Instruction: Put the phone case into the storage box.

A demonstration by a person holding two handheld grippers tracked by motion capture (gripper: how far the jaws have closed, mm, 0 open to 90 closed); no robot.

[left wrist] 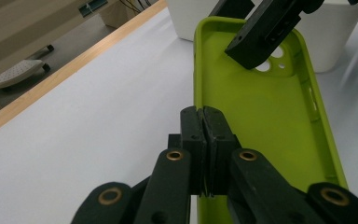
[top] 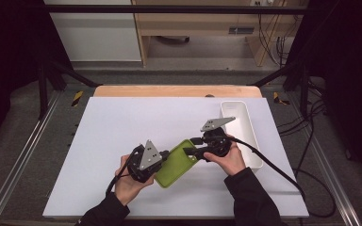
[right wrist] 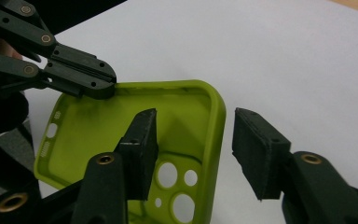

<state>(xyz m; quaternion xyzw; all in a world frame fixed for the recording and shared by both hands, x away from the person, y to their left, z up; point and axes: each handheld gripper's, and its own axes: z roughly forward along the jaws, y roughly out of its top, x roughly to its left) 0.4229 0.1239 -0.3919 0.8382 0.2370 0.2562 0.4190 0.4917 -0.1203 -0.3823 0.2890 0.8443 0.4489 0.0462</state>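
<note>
Two grippers meet on our green phone case (hollow up), apparently angled up-right toward the white tray: left gripper clamps its rim; right gripper straddles the camera-end wall, untouching.

- Green phone case: lay open side up and askew at the centre of the white table, between the two grippers.
- Left gripper: held by the left hand at the case's 9 o'clock edge, grey plate on top, jaws at the case's rim.
- Right gripper: held by the right hand at the case's 2 o'clock corner, jaws reaching over that corner.
- White tray: long, narrow, at 3 o'clock of the right gripper, along the table's edge.
</note>
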